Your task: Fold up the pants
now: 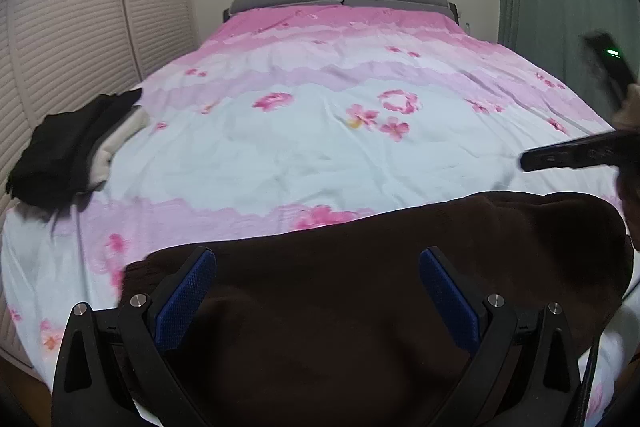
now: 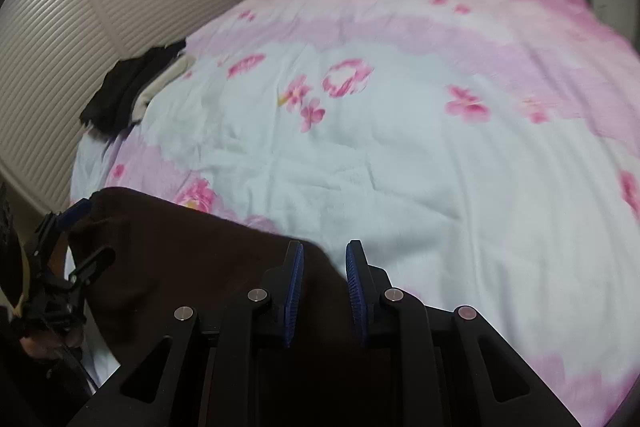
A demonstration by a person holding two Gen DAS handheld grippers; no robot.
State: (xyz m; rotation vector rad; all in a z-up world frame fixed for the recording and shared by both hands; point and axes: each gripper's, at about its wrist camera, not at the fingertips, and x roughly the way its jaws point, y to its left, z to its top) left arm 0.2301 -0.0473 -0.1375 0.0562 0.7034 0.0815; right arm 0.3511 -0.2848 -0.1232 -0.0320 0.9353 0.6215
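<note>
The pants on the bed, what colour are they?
Dark brown pants, plain, clearest in the left wrist view.

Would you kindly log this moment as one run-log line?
brown pants on bed | left gripper open | right gripper slightly open, empty

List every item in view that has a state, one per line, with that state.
Brown pants: lying on the near edge of the bed, spread flat, held by neither gripper.
Left gripper: open wide above the pants.
Right gripper: slightly open, nothing between its pads.
Dark clothes: folded in a pile at the bed's left edge.
Bedspread: spread over the bed, lightly wrinkled.
</note>
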